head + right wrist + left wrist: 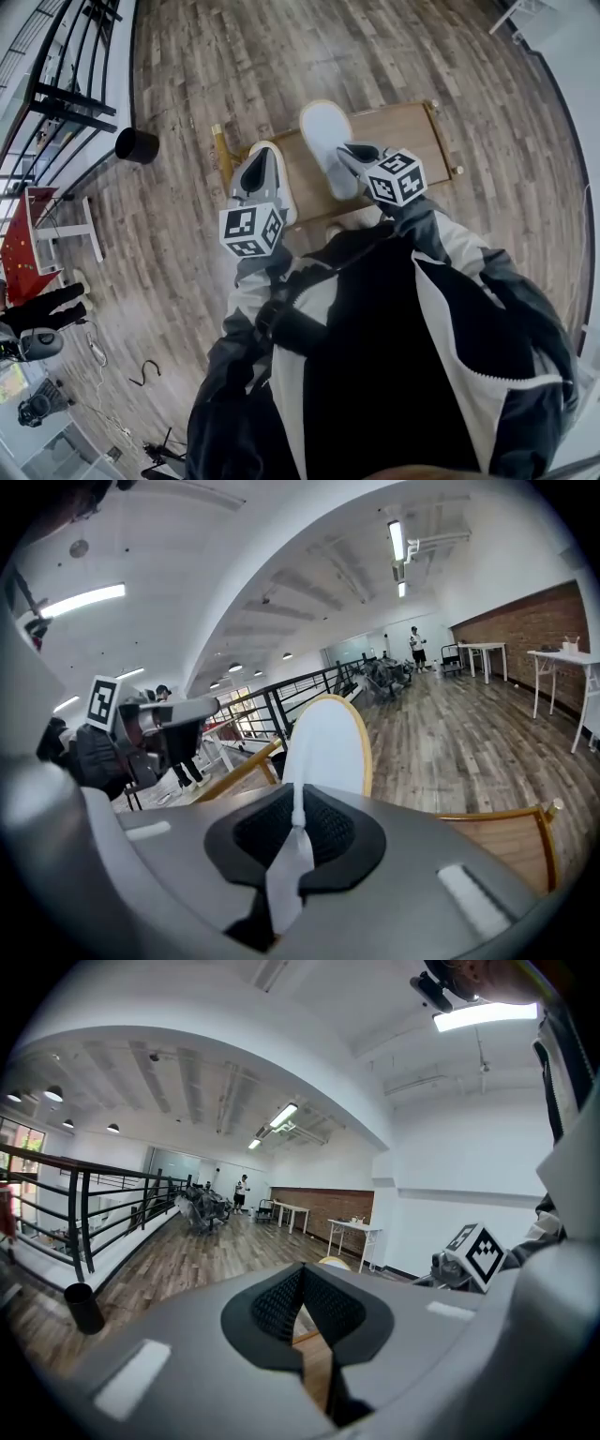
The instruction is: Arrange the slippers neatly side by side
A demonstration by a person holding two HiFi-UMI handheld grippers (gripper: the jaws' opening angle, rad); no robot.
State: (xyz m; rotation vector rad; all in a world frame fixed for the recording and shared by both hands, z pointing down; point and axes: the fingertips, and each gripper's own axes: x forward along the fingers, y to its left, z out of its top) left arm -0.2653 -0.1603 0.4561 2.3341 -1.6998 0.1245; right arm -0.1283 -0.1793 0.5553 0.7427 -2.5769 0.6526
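Now the right gripper (298, 829) pinches the lifted slipper (328, 747) by a thin edge, its length running straight ahead. The other slipper (286, 197) lies just left, roughly parallel, under the left gripper (262, 161), whose jaws are closed and empty.

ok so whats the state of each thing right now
right gripper: shut on the right slipper
right slipper: held up over the tray
left gripper: shut, empty
left slipper: by the tray's left edge, not gripped
tray: flat on the floor
black bin: upright on the floor

Two slippers (323, 131) (287, 199), one wooden tray (403, 127) and one black bin (137, 145).
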